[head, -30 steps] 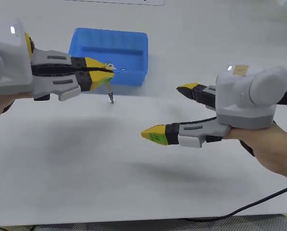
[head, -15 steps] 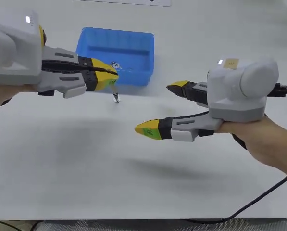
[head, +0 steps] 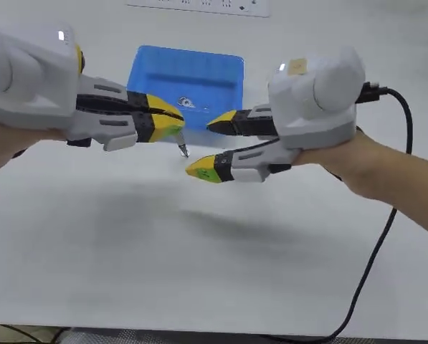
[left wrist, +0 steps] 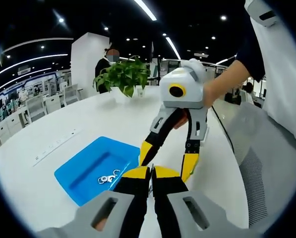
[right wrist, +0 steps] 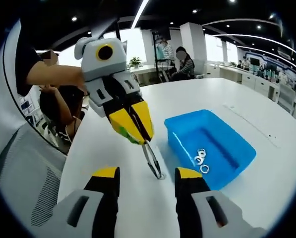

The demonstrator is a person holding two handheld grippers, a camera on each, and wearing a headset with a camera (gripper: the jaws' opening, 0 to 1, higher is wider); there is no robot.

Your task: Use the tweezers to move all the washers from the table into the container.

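My left gripper (head: pixel 176 122) is shut on slim metal tweezers (head: pixel 182 147), whose tips point down just above the white table (head: pixel 127 244). Behind them sits the blue container (head: pixel 156 68), with several washers (head: pixel 186 102) lying in it. My right gripper (head: pixel 210 147) stands open, its yellow tips close to the tweezers. In the right gripper view the tweezers (right wrist: pixel 152 161) hang between my open right gripper (right wrist: pixel 147 173) jaws, under the left gripper (right wrist: pixel 130 121); the container (right wrist: pixel 237 144) holds washers (right wrist: pixel 201 158). The left gripper view has its shut jaws facing the right gripper (left wrist: pixel 170 161).
A white power strip (head: pixel 199 6) lies at the table's far edge. A black cable (head: pixel 382 222) trails from my right gripper to the table's near right. A potted plant (left wrist: pixel 125 77) and people stand beyond the table.
My right gripper has swung left and up, closing in on the tweezers' tips. The left gripper keeps its hold on the tweezers and has barely moved; the head camera has shifted.
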